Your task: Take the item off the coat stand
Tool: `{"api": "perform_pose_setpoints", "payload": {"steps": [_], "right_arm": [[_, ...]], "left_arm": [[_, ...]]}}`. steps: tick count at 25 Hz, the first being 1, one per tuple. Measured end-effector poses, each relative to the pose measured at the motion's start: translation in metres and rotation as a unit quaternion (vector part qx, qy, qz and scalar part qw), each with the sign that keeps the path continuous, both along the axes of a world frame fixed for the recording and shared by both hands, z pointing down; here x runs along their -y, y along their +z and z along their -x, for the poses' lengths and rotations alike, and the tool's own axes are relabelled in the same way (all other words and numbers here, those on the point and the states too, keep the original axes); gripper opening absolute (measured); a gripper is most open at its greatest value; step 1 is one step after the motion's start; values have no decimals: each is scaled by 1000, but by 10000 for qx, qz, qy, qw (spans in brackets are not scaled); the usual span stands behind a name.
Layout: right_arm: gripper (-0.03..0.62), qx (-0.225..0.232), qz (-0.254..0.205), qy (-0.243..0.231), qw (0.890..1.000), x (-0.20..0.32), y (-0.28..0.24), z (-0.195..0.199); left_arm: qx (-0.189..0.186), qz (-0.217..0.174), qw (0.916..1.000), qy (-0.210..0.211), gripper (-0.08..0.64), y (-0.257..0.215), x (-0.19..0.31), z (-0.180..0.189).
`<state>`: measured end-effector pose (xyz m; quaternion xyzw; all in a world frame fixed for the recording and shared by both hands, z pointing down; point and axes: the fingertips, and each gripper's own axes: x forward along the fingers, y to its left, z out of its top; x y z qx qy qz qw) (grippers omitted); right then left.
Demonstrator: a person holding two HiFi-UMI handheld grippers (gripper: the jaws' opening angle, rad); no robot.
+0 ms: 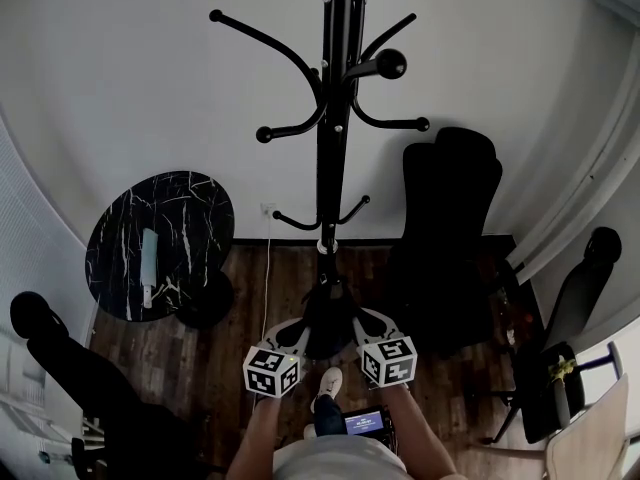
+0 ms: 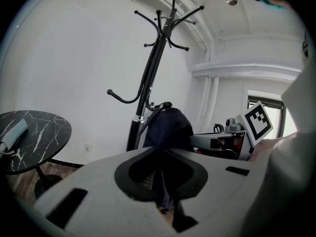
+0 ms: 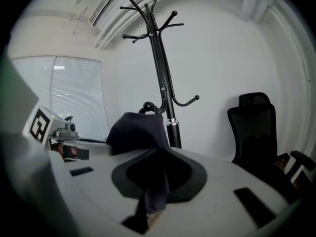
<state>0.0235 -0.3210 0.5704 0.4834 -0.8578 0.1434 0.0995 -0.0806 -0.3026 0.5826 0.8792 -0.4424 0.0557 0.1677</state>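
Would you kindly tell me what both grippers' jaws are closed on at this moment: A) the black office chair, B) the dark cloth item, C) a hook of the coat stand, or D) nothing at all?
B: in each gripper view a fold of the dark cloth item is pinched between the jaws of the left gripper and of the right gripper.

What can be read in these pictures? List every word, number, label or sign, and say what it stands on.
No readable text anywhere.
Left marker cube and right marker cube: black-and-white square patterns only, no letters or digits.
Small lit screen near the person's feet: too small and blurred to read.
Dark garment: no label or print shows.
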Motion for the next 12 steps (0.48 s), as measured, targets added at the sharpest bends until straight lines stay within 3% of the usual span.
{"api": "perform_pose_setpoints", "payload": {"steps": [12], "right_arm": [[43,24,-116,48,9999,-14,-12,-2]], "left_arm": [[20,-93,9999,82,32,-10,-14,-3]]}}
